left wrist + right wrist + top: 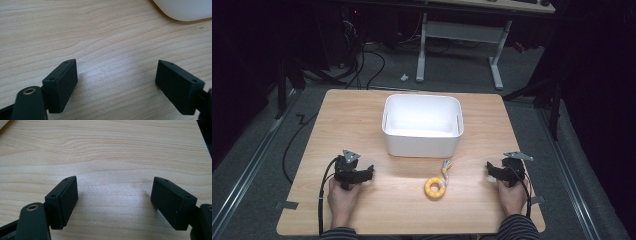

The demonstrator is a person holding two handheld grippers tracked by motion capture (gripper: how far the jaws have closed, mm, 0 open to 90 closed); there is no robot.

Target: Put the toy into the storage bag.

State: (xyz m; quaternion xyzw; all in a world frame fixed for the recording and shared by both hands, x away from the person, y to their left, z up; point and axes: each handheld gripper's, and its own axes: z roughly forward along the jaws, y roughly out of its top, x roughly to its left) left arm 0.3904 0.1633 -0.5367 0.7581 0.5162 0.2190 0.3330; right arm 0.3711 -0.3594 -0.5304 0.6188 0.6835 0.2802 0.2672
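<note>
High view overhead, facing forward and down, gripper views close (near-grazing) on shared wooden table.

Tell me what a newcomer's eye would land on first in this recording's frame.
Probably the bright white bin, empty, at the middle of the wooden table. Next, the small yellow ring toy with a braided tail, lying in front of it. The left gripper and right gripper rest at either side, jaws spread wide.

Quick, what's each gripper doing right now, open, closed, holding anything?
Left gripper: open, holding nothing, over bare table.
Right gripper: open, holding nothing, over bare table.
</note>
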